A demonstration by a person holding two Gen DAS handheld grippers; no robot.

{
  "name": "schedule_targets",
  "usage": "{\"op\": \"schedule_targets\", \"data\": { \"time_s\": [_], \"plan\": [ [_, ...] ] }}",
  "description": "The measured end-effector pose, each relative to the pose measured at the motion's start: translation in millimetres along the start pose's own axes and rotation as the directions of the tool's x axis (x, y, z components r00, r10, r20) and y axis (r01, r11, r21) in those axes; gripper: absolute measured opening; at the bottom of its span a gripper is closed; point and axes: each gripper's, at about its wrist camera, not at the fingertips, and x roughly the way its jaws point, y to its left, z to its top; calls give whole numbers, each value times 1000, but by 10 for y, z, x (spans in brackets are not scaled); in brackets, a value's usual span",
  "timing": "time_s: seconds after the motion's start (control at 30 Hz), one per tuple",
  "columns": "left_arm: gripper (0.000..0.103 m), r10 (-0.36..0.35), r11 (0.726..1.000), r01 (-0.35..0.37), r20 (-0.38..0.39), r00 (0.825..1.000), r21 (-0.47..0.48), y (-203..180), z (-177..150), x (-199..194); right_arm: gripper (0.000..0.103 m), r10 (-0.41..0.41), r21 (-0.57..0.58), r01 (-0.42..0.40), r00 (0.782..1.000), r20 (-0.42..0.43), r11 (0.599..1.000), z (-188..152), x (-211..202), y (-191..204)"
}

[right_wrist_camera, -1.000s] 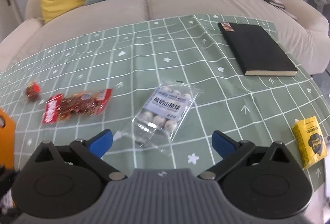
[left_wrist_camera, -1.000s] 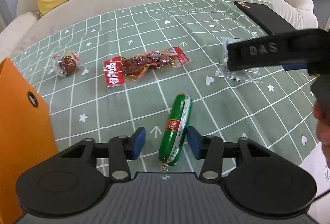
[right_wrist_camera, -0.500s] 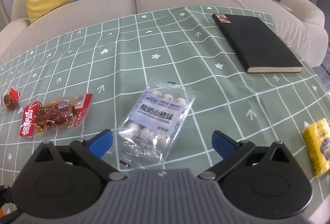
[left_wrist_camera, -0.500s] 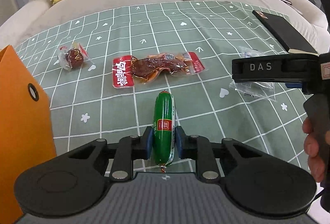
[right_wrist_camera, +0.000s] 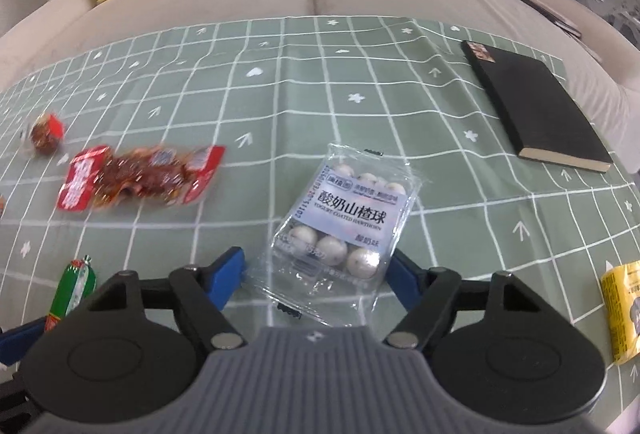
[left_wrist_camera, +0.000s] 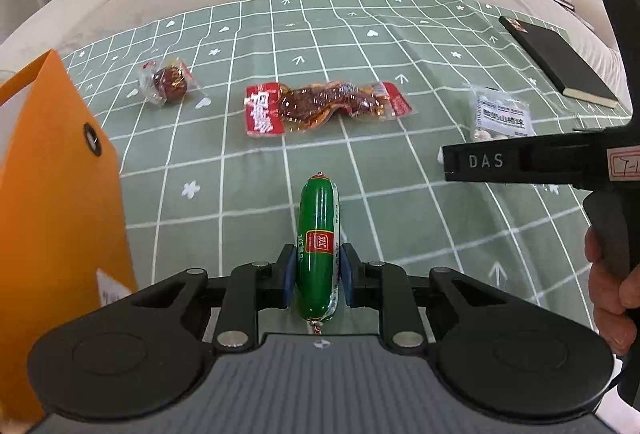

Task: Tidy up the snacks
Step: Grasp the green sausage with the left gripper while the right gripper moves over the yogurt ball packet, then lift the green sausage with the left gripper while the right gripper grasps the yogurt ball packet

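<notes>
A green sausage (left_wrist_camera: pixel 318 218) lies lengthwise on the green checked cloth (left_wrist_camera: pixel 240 214), and my left gripper (left_wrist_camera: pixel 316 274) is shut on its near end. My right gripper (right_wrist_camera: pixel 316 272) hangs low over a clear packet of white yogurt balls (right_wrist_camera: pixel 352 210). Its jaws are closing with the packet's near end between them. The right pad is at the packet's edge and the left pad stands apart from it. A red packet of dried meat (left_wrist_camera: pixel 320 106) and a small round red snack (left_wrist_camera: pixel 168 84) lie farther back on the cloth.
An orange paper bag (left_wrist_camera: pixel 52 174) stands close on the left. A black notebook (right_wrist_camera: pixel 536 110) lies at the back right and a yellow packet (right_wrist_camera: pixel 624 310) near the right edge. A hand (left_wrist_camera: pixel 612 294) holds the right gripper's handle. A beige sofa with cushions lies beyond.
My left jaws closed on the green sausage and rolled it straight. My right gripper dropped closer over the ball packet and its jaws narrowed around it.
</notes>
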Motion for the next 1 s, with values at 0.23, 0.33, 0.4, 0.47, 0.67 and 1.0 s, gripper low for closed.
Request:
{"op": "schedule_targets", "data": {
  "time_s": [0.23,0.33,0.4,0.47,0.67,1.0],
  "plan": [
    [25,-2,1000,2,-15,1000,-14,19,-195,-146,73,60,-84,-64,997,-53,994,-252,-250,132],
    [25,-1,1000,0,-18,1000,-14,29,-295,-217,73,88,-128,-99,992,-93,987,-380,-389,200],
    [25,4,1000,-4,-18,1000,-12,43,-365,-267,73,105,-153,-122,988,-113,981,-465,-467,231],
    [25,5,1000,-5,-16,1000,0,57,-450,-326,73,117,-168,-137,985,-124,976,-564,-553,257],
    [25,-1,1000,0,-21,1000,-7,147,-654,-472,73,168,-218,-202,971,-168,955,-878,-820,324],
    [25,-31,999,31,-29,999,-14,264,-899,-658,74,300,-257,-340,936,-183,905,-1288,-1170,426]
  ]
}}
